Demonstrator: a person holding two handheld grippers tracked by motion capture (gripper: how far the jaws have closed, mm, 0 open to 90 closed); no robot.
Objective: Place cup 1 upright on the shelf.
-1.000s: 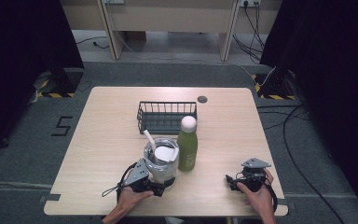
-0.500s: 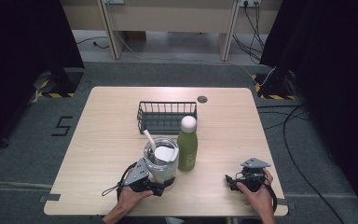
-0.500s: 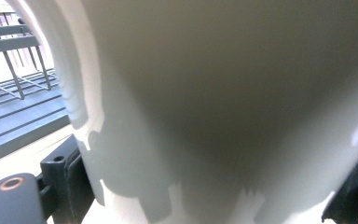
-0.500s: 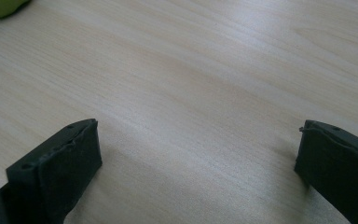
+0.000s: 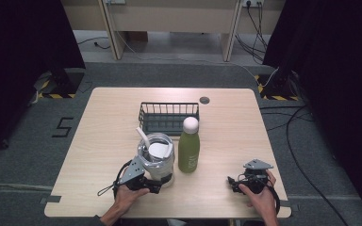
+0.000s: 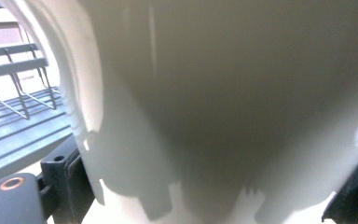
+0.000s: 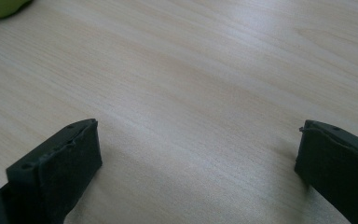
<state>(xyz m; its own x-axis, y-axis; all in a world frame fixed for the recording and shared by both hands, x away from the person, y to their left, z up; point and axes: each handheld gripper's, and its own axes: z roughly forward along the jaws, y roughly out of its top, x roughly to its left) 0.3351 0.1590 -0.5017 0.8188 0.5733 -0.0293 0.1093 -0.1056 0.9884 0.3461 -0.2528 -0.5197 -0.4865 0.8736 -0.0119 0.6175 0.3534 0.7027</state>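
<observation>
Wood table (image 5: 108,141): L hand-held gripper (image 5: 156,182) clamps jar (image 5: 156,155) base; R hand-held gripper (image 5: 233,184) spread wide, low, idle

**Colours on my table**

I note a pale wood-grain table (image 5: 113,117), a black wire basket (image 5: 168,116), a green bottle (image 5: 188,155) with white cap, a translucent whitish jug (image 5: 155,157), black jaws on both my grippers, grey top plates.

Light wooden table (image 5: 108,122) on grey carpet (image 5: 23,141), dark curtains (image 5: 19,47) alongside.
</observation>
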